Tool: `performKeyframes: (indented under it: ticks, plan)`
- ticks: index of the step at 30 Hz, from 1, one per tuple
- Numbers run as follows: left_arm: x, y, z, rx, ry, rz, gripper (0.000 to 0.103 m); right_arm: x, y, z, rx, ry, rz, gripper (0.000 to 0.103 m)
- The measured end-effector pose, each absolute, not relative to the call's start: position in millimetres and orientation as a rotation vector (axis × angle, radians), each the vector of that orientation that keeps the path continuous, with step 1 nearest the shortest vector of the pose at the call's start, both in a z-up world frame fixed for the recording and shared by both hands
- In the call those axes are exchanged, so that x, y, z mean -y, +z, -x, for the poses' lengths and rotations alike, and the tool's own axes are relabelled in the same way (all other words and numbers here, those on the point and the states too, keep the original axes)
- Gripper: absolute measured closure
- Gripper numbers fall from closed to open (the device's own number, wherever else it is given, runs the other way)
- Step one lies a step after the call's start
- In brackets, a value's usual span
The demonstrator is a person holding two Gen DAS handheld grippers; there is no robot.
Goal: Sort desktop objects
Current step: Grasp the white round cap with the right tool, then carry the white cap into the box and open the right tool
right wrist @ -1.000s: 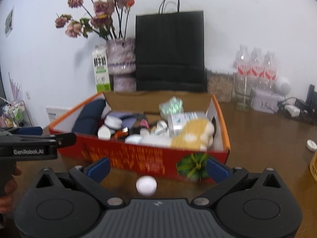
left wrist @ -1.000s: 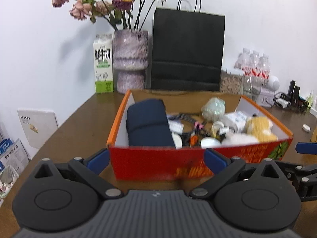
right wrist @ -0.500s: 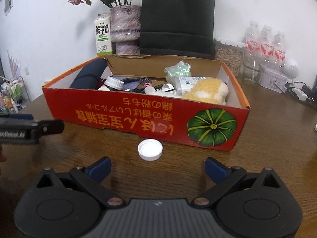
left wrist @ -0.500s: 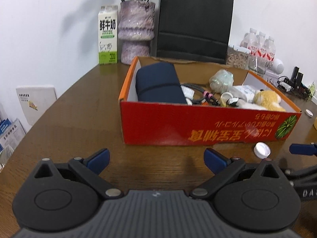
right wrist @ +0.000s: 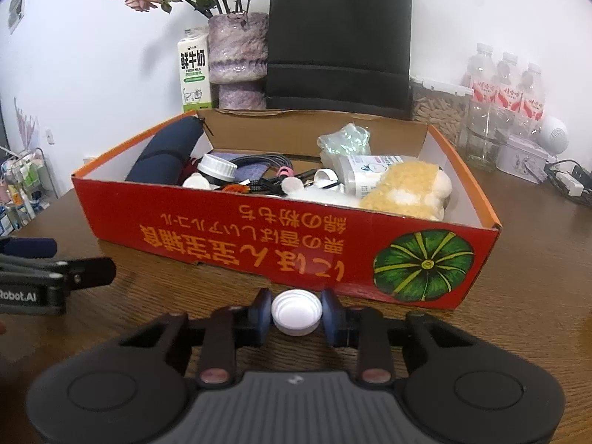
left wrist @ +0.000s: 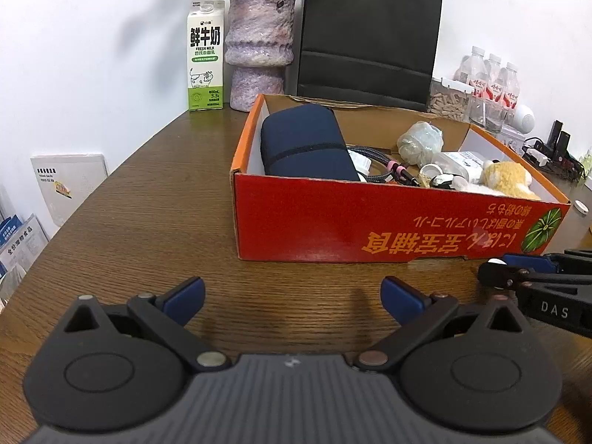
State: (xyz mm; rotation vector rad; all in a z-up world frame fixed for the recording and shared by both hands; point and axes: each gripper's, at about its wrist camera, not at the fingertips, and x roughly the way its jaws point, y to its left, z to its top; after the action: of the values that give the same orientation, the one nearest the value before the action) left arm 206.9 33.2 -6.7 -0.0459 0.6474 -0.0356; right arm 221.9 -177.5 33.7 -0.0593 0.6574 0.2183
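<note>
A white bottle cap (right wrist: 296, 313) lies on the brown table just in front of the red cardboard box (right wrist: 259, 236). My right gripper (right wrist: 296, 308) is closing on it, and its blue pads (right wrist: 262, 312) touch the cap on both sides. In the left wrist view that gripper (left wrist: 518, 268) shows at the right edge. The box (left wrist: 370, 222) holds a navy pouch (left wrist: 307, 144), cables, a white jar and a yellow plush toy (right wrist: 407, 188). My left gripper (left wrist: 292, 296) hovers open over bare table, left of the cap, with nothing between its fingers.
Behind the box stand a milk carton (left wrist: 205, 55), a mottled purple vase (left wrist: 259, 48) and a black paper bag (left wrist: 370, 33). Water bottles (right wrist: 507, 88), a jar and cables crowd the back right. Another small white cap (left wrist: 581, 207) lies right of the box.
The right jaws have gone from wide apart to closed around the white cap. Both grippers have sunk toward the table and now look down at the box's front wall.
</note>
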Motion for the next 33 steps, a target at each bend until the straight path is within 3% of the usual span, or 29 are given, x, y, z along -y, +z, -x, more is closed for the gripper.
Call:
performKeyframes:
  ticks: [17,33]
  plan:
    - [-11.9,27.0,-191.6,-0.531,-0.074,0.018,0.000,181.5,76.8,-188.9,-0.485,0.255,0.075,0.076]
    - [13.9,90.4,-244.0,-0.403,-0.024,0.081,0.000,186.1,132.2,-233.0,-0.319,0.228,0.047,0.076]
